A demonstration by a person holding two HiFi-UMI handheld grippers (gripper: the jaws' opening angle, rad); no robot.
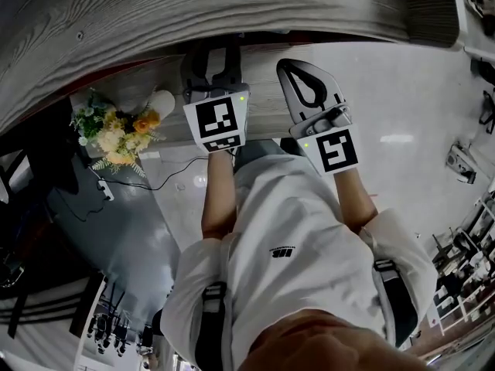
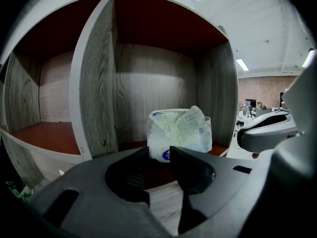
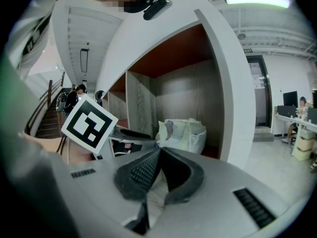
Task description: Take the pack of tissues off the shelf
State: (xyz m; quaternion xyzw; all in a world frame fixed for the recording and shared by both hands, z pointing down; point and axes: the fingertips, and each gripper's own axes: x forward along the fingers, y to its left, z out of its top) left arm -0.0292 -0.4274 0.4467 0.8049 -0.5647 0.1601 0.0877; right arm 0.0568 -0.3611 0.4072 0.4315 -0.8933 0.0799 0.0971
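Nearest the head camera is one person in a white shirt (image 1: 286,238), with two bare forearms (image 1: 219,199) reaching forward. Each forearm carries one gripper, and each gripper bears one marker cube (image 1: 217,122).

The right gripper (image 3: 159,151) hangs in front of the shelf (image 2: 96,83). Its two jaws are closed tip to tip with nothing between them.

The left gripper (image 2: 159,153) is further in, at the mouth of the shelf. Its two jaws stand a modest way apart and grip nothing. The gap between their tips is lined up on the single pack of tissues (image 2: 179,133) just beyond. In the right gripper view, one dark jaw lies close by the pack's left side. Whether it touches the pack cannot be told.

The left gripper view shows two compartments, parted by one wood-grain divider with a white front edge. Both have red-brown floors and ceilings.

The pack stands upright on the floor of the right compartment (image 2: 163,73), nearer that compartment's right wall. It is a crinkled whitish wrapper with pale green print and one blue oval label low on its left.

In the head view, one bouquet (image 1: 116,134) of yellow, orange and white flowers shows left of the left gripper. One dark cable (image 1: 166,178) trails across the grey floor.
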